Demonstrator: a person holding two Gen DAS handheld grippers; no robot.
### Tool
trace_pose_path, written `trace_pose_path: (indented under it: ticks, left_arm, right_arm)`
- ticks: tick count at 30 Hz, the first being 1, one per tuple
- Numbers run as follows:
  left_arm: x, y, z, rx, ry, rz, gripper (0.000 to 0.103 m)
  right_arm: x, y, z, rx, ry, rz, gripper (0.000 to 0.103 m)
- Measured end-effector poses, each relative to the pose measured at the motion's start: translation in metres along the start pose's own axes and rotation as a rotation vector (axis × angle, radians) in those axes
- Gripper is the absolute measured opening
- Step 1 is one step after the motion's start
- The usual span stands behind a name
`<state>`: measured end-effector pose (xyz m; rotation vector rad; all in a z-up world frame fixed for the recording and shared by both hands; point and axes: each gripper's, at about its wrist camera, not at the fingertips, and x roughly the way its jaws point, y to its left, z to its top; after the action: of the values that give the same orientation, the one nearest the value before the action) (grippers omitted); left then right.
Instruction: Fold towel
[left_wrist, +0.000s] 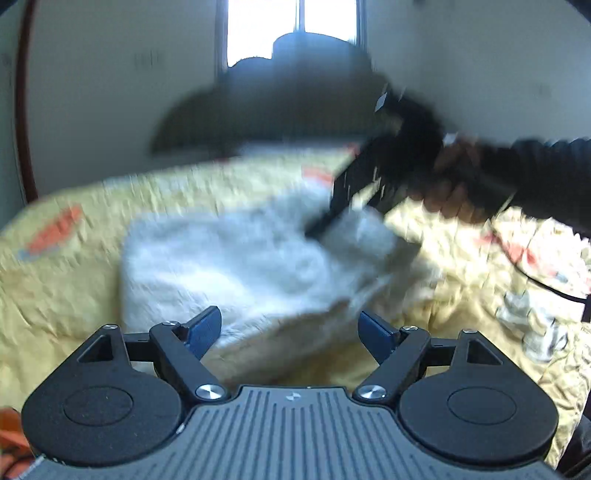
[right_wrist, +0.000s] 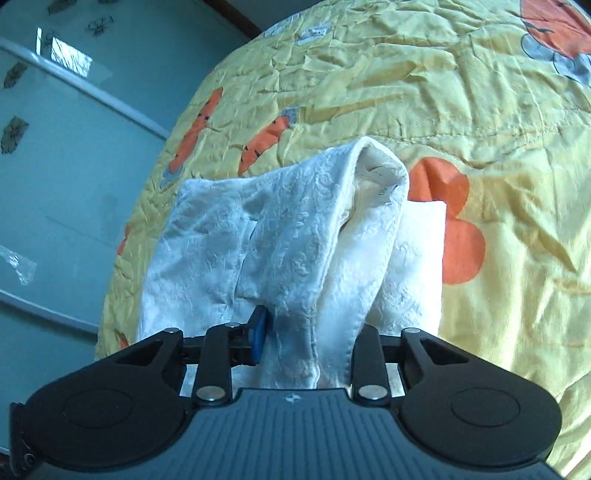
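1. left tool (left_wrist: 290, 330) hangs wide open and empty, blue pads apart over the near edge of the towel (left_wrist: 236, 258)
2. right tool (right_wrist: 310, 336) has a bunched fold of the towel (right_wrist: 295, 236) between its jaws; one blue pad presses the cloth, the other is hidden behind it
3. towel lies rumpled and partly folded on the yellow bedspread (right_wrist: 461, 92) with orange flowers
4. in the blurred left view, a hand (left_wrist: 454, 192) holds the right tool (left_wrist: 347, 199) at the towel's far corner
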<state>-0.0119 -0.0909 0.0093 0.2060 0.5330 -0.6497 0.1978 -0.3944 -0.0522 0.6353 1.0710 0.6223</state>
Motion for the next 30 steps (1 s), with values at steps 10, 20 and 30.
trace_pose_path:
  ticks: [10, 20, 30]
  left_arm:
    - [-0.037, 0.054, 0.011, -0.214, -0.171, 0.022, 0.091]
    - [0.025, 0.155, 0.007, -0.835, 0.065, -0.056, 0.067]
    - [0.042, 0.135, 0.032, -0.692, 0.163, 0.092, 0.018]
  right_arm:
    - [-0.082, -0.043, -0.05, 0.175, -0.216, 0.151, 0.051]
    - [-0.032, -0.052, -0.07, 0.256, -0.138, 0.154, 0.051]
    - [-0.036, 0.012, -0.056, -0.092, -0.123, -0.104, 0.017]
